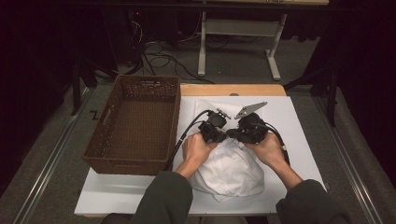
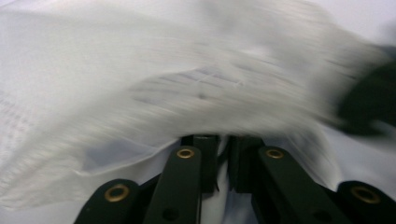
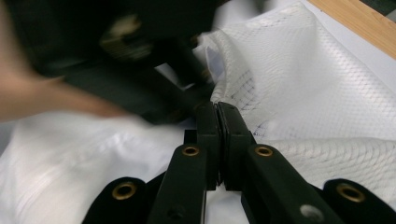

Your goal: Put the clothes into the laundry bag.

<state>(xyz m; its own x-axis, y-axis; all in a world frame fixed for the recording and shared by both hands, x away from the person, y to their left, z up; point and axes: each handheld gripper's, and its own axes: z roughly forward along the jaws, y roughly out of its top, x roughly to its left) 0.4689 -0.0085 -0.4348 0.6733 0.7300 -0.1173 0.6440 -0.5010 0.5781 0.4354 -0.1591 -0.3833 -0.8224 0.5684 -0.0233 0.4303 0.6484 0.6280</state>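
A crumpled white mesh cloth (image 1: 231,168) lies on the white board (image 1: 299,135) in front of the person. Both hands hold their grippers over its far edge, tips almost meeting. My left gripper (image 1: 223,136) has its jaws drawn nearly together, with a thin strip of the cloth (image 2: 201,84) between them and more draped over the tips (image 2: 224,140). The right gripper (image 1: 232,134) is shut on a hemmed edge of the cloth (image 3: 299,70), pinched at its tips (image 3: 218,108). The left gripper (image 3: 135,70) and its hand (image 3: 28,98) blur close by in the right gripper view.
A brown woven basket (image 1: 147,79) stands at the left, touching the white board. A wooden table edge (image 1: 233,89) shows behind the board. Black cables trail from the grippers, one along the basket's right wall. Desk legs and floor cables lie beyond.
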